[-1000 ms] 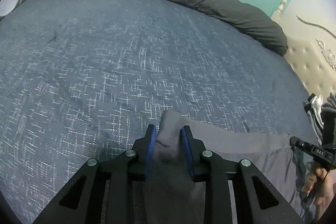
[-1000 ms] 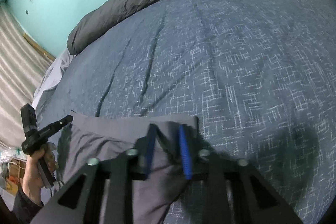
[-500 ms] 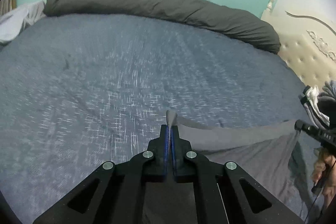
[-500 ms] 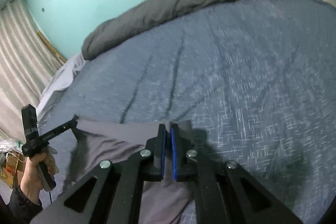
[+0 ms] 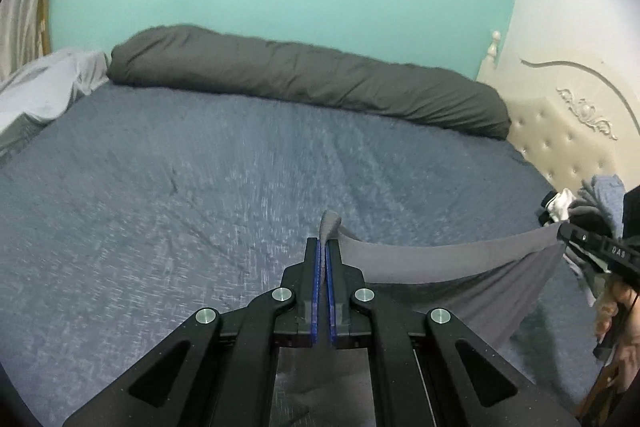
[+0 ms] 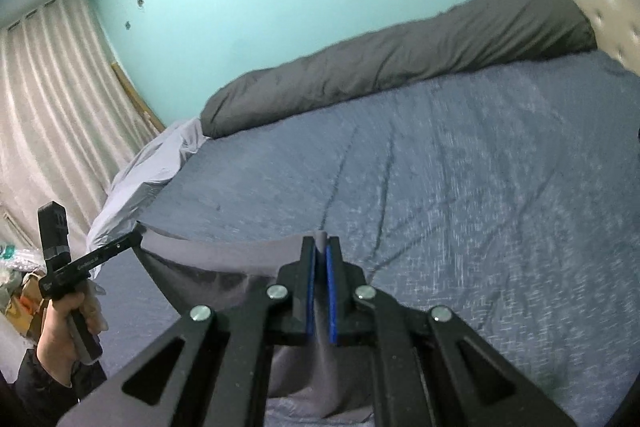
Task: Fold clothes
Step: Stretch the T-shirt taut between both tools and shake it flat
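Note:
A grey garment (image 5: 448,263) hangs above the blue bedspread (image 5: 200,187), stretched between both grippers. My left gripper (image 5: 323,247) is shut on one corner, a tuft of cloth sticking up past its blue pads. In the same view the right gripper (image 5: 564,233) grips the other corner at the far right. In the right wrist view my right gripper (image 6: 320,247) is shut on the garment (image 6: 224,267), and the left gripper (image 6: 138,229) holds the far corner at the left, a hand (image 6: 60,339) below it. The cloth sags between them.
A long dark grey rolled duvet (image 5: 304,75) lies along the far side of the bed. A cream tufted headboard (image 5: 568,131) stands at the right, with a pile of clothes (image 5: 592,203) near it. A white sheet (image 6: 152,163) and curtains (image 6: 48,107) are at the left.
Both grippers closed on the garment's corners and rose from the bed, lifting the cloth so it now hangs stretched between them.

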Tool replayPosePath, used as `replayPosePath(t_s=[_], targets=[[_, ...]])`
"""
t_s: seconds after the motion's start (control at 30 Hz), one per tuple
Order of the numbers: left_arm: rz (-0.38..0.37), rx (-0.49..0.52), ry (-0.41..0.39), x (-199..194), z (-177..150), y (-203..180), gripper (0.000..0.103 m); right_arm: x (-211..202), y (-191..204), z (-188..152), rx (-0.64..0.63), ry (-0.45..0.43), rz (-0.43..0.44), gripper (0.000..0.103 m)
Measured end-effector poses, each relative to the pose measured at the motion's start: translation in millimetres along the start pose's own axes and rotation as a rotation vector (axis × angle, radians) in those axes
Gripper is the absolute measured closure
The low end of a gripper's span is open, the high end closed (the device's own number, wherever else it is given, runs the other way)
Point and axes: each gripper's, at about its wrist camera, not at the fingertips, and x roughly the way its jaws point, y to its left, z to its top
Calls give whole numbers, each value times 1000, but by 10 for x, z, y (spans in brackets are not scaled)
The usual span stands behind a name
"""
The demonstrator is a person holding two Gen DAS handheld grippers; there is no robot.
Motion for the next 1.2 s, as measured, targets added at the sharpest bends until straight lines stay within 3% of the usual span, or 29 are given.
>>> replayPosePath(t_s=[0.33,0.67,0.9,1.2], targets=[[-24,44,-124,-953,140,-250,101,-861,474,181,-90,-78,24,99],[-54,55,-150,-1361,209,-317,101,-1317,685,218,-149,-77,39,99],[-15,39,-26,-621,106,-208,101,-801,445,134,-103,25,14,99],[56,34,117,713,-99,32,101,416,-118,-73,-81,182,-83,99]])
